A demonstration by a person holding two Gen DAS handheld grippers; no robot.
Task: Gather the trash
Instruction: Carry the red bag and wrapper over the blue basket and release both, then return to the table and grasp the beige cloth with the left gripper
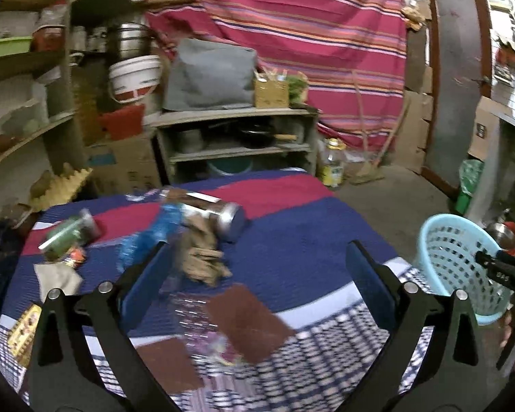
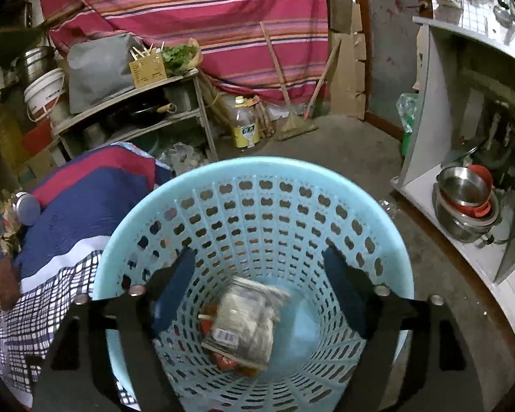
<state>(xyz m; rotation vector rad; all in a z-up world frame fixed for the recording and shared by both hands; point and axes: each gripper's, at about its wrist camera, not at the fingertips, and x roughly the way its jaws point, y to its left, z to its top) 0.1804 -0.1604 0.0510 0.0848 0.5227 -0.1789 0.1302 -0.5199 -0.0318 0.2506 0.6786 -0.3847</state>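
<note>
**Q:** Left wrist view first: how do the fingers stand?

**A:** The left gripper (image 1: 257, 274) is spread wide with nothing between its blue pads (image 1: 147, 285). It hangs over a table under a blue, red and checked cloth (image 1: 292, 240).

**Q:** What lies beyond the fingertips?

**A:** Trash, blurred. Brown flat pieces (image 1: 254, 322) and a clear crinkled wrapper (image 1: 202, 329) lie nearest. Further out sit crumpled brown paper (image 1: 202, 250), a blue plastic bag (image 1: 147, 237), a shiny can on its side (image 1: 216, 213) and a green-labelled container (image 1: 68, 233). A yellow printed packet (image 1: 24, 329) lies at the left edge; its print is too blurred to read.

**Q:** And the right wrist view?

**A:** The right gripper (image 2: 257, 288) is open too, gripping nothing, poised over the mouth of a light blue perforated basket (image 2: 257, 171). A clear bag of trash (image 2: 247, 322) lies at the bottom, apart from the pads, with a barcode sticker showing; beneath it is something red (image 2: 226, 360). In the left view the basket (image 1: 456, 261) stands beside the table's right edge, with the right gripper (image 1: 501, 267) at its rim.

**Q:** Any writing further out?

**A:** A yellow-labelled oil bottle (image 2: 245, 127) on the floor and a white bucket (image 2: 46, 96) carry print, neither legible. Behind hangs a striped red cloth (image 2: 189, 10).
</note>
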